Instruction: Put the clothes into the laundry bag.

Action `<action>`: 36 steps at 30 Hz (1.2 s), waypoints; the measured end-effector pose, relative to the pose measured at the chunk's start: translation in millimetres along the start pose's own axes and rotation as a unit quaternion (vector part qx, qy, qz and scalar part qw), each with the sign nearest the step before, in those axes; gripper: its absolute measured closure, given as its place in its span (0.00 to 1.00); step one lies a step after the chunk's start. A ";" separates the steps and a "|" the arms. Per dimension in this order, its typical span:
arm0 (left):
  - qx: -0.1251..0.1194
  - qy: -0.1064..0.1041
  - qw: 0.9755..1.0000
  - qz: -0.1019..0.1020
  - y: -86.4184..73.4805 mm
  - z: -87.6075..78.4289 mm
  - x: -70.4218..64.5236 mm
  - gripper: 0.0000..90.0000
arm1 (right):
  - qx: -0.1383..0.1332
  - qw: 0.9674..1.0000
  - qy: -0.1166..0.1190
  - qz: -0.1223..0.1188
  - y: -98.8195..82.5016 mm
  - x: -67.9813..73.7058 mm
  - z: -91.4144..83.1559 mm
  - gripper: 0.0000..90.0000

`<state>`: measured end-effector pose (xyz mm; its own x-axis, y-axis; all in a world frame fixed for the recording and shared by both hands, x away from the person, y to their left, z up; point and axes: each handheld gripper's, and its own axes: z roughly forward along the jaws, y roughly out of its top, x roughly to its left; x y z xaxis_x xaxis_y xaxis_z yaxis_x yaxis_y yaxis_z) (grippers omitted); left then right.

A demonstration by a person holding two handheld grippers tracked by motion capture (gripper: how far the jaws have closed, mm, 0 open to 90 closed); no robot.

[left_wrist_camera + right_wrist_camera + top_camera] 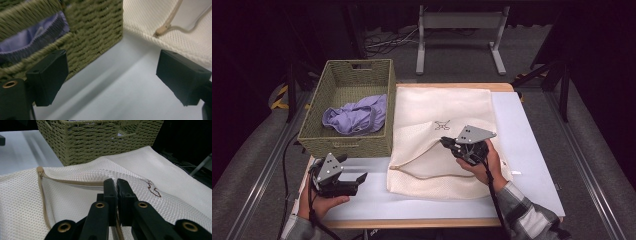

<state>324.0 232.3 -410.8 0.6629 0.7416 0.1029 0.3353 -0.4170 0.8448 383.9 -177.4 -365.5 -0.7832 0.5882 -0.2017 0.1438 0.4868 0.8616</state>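
While our right tool (451, 144) pinches the upper edge of the mesh bag (439, 107) at its zipper mouth, the left tool (353, 181) hangs wide and empty over the bare counter (522, 145), just in front of the basket (384, 90). In the right gripper view the two black jaws stand pressed together on the cream mesh beside the zipper tape (75, 182), and the top layer is raised a little so the mouth gapes. The bag lies flat on the counter, its left side touching the basket wall. Inside the basket sits a crumpled purple garment (357, 117); through the basket's slot we see its ribbed hem (37, 37) in the left gripper view.

We judge the garment to be light, soft and limp: it will sag and trail from any single pinch, and thin folds may slip out of a shallow grip. A bunched ridge near its middle, or the thicker hem, looks like the best hold, taken from above with the jaws reaching down past the basket rim. The mesh is equally floppy, so the mouth will likely close unless the right tool keeps the edge lifted. The woven basket seems stiff enough not to give way, yet light enough to slide if we snag it.
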 end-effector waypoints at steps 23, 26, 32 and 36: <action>0.009 0.008 0.999 0.051 90.2 13.8 52.7 0.07 | -0.002 1.000 0.001 0.005 -2.0 -2.6 -9.1 0.96; 0.031 0.005 0.998 0.050 100.8 31.1 62.2 0.07 | 0.000 1.000 0.003 0.006 -2.6 -2.2 -9.2 0.96; 0.075 0.003 0.996 0.054 117.6 64.1 75.0 0.07 | 0.001 1.000 0.008 0.007 -3.2 -2.2 -8.1 0.96; 0.087 0.008 0.994 0.062 125.0 77.6 80.2 0.07 | 0.001 1.000 0.012 0.011 -3.9 -2.4 -8.2 0.96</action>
<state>471.0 198.8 -337.7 0.6956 0.6870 0.2101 0.3640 -0.5891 0.7214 380.2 -186.0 -364.5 -0.7936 0.5839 -0.1712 0.1632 0.4753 0.8646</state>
